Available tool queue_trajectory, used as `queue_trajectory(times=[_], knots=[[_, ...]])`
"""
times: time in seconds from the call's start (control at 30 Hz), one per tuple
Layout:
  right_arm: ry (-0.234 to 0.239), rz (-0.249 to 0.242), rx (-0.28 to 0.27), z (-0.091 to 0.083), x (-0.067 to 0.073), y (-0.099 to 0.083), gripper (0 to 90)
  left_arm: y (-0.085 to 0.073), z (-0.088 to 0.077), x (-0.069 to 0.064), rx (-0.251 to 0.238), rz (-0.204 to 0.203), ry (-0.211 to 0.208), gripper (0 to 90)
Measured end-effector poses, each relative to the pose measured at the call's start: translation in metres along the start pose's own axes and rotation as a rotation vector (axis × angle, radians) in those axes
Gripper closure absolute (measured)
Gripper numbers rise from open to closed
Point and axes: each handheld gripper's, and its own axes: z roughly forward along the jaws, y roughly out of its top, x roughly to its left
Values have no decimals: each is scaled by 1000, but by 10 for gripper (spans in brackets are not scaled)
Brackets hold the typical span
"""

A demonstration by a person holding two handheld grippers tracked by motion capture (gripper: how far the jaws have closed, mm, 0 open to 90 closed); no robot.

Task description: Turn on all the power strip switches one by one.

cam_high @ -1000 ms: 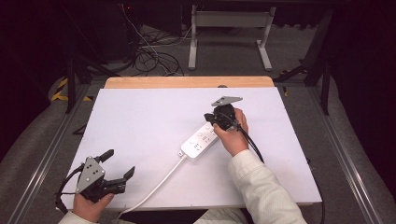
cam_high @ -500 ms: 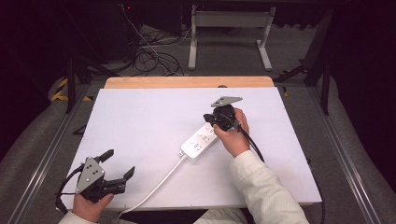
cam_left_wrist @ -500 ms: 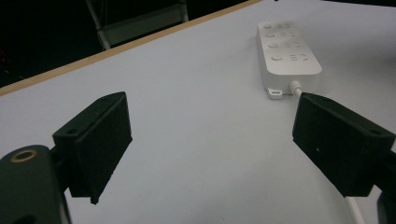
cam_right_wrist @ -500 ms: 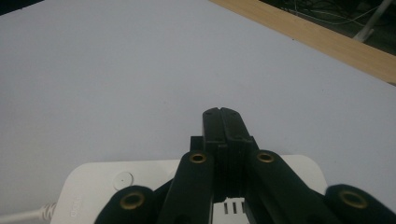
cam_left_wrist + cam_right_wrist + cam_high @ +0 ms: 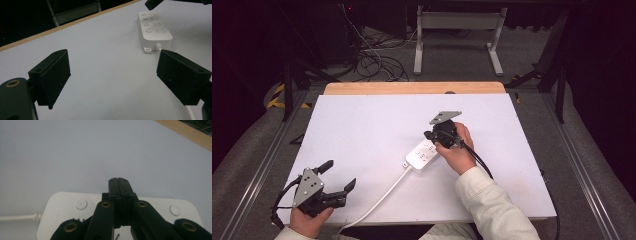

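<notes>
- The left gripper (image 5: 339, 176) sat near the front left corner of the white counter (image 5: 362, 130), held in the person's left hand (image 5: 309, 220).
- Its two black jaws were wide apart, and there was nothing between them. In the left gripper view, bare counter (image 5: 105, 75) lay between the jaws.
- A white cord (image 5: 377, 200) ran on the counter just to the right of the left gripper. It went from the front edge up to the power strip.
- The white power strip (image 5: 422, 155) lay flat on the counter, well apart from the left gripper, ahead of it and to its right. In the left gripper view the power strip (image 5: 155, 30) showed round buttons on top.
- The right gripper (image 5: 443, 134) was over the far end of the power strip, held in the person's right hand (image 5: 457, 150).
- In the right gripper view its jaws were pressed together with no gap. The right gripper (image 5: 121, 185) was right above the top of the power strip (image 5: 65, 207), between two round buttons. I could not tell if it touched the top.
</notes>
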Motion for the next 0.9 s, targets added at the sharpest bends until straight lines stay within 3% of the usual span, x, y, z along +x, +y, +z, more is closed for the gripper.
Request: queue_trajectory(times=[0.5, 0.9], knots=[[10, -5, 76, 22, 1, -12, 900, 0, 0, 0, -1, 0, 0, 120], [-13, -39, 72, 26, 6, -15, 900, 0, 0, -1, -1, 3, 0, 120]])
